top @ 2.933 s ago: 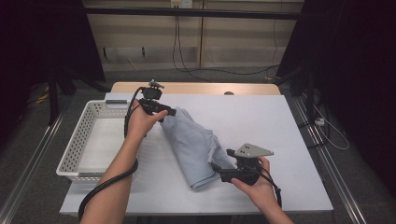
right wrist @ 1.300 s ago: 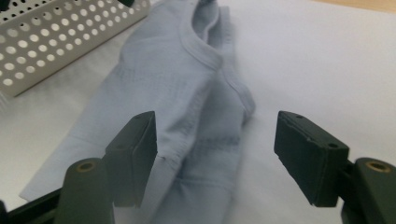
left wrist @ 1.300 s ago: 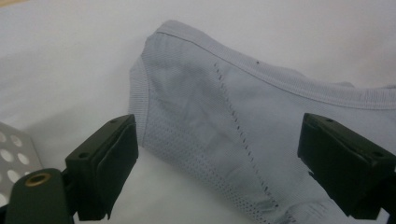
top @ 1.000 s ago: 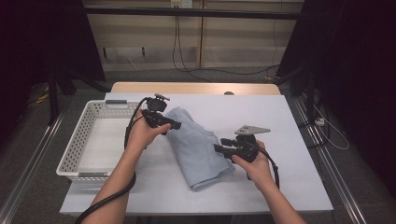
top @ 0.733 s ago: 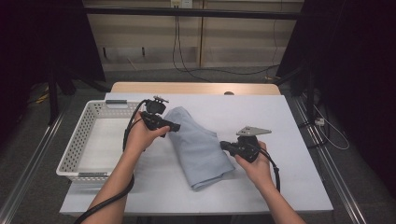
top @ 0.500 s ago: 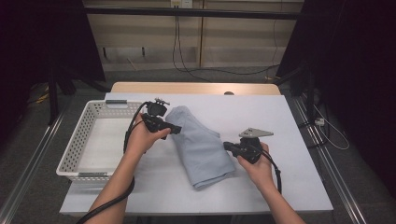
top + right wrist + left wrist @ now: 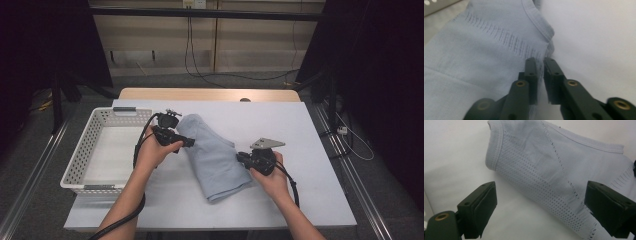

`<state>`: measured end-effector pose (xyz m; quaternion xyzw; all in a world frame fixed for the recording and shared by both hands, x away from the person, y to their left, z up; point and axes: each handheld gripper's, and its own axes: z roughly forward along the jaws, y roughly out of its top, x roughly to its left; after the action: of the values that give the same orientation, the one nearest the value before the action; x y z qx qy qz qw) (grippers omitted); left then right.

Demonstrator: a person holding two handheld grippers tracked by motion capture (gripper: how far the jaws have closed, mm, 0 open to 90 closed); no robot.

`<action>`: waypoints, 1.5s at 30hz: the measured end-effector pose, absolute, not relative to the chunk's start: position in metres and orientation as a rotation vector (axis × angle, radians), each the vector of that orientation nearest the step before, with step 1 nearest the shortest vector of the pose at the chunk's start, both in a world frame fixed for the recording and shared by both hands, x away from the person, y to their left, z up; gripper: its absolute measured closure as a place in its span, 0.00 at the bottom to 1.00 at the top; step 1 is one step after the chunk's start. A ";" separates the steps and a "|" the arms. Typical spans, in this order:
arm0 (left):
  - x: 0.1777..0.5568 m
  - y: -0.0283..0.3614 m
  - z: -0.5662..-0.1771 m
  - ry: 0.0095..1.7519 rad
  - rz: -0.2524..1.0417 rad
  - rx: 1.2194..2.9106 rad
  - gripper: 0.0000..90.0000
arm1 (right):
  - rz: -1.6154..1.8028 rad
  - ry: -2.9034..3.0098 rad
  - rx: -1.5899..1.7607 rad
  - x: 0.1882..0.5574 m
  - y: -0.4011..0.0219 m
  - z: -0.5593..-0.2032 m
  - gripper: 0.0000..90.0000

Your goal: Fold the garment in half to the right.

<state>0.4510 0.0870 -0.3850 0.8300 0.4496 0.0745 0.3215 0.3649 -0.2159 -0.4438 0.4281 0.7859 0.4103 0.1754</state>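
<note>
One pale blue knitted garment (image 7: 212, 157), folded into a long bundle with ribbed hems and rows of small eyelet holes, lies slantwise on the white-covered bench (image 7: 310, 150), just to the right of a white perforated plastic basket (image 7: 80, 160) with nothing visible in it.

The right hand-held gripper (image 7: 241, 159) sits at the garment's right edge about midway along. In the right gripper view its jaws are nearly together, with only a narrow slit between them, and they have just been closing and easing slightly. They lie at the folded edge of the fabric, and a thin bit of knit seems caught between them, though that is hard to confirm.

The left hand-held gripper (image 7: 190, 142) rests at the far upper end of the garment. Its jaws stand wide in the left gripper view, one over bare bench and the other over fabric, and nothing is held.

The step in hand looks like taking hold of the folded garment at two points. The next move likely calls for the left jaws to close on the upper hem, so both hands can lift or fold together.

Counted: one garment, one basket, two hand-held grippers.
</note>
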 end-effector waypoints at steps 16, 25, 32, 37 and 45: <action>0.437 0.091 -0.386 1.153 0.181 2.170 0.12 | 1.273 2.190 1.287 0.356 -0.241 -0.435 0.35; 0.428 0.090 -0.388 1.136 0.185 2.186 0.11 | 1.257 2.188 1.276 0.349 -0.252 -0.430 0.20; 0.423 0.088 -0.390 1.134 0.168 2.183 0.11 | 1.256 2.189 1.302 0.338 -0.266 -0.432 0.16; 0.420 0.086 -0.393 1.131 0.156 2.175 0.11 | 1.236 2.205 1.276 0.332 -0.269 -0.432 0.15; 0.416 0.087 -0.397 1.135 0.148 2.181 0.10 | 1.212 2.219 1.244 0.322 -0.274 -0.431 0.12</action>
<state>0.4156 0.0869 -0.3966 0.8350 0.4344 0.0567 0.3330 0.3224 -0.2740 -0.4306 0.4358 0.7772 0.4244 0.1612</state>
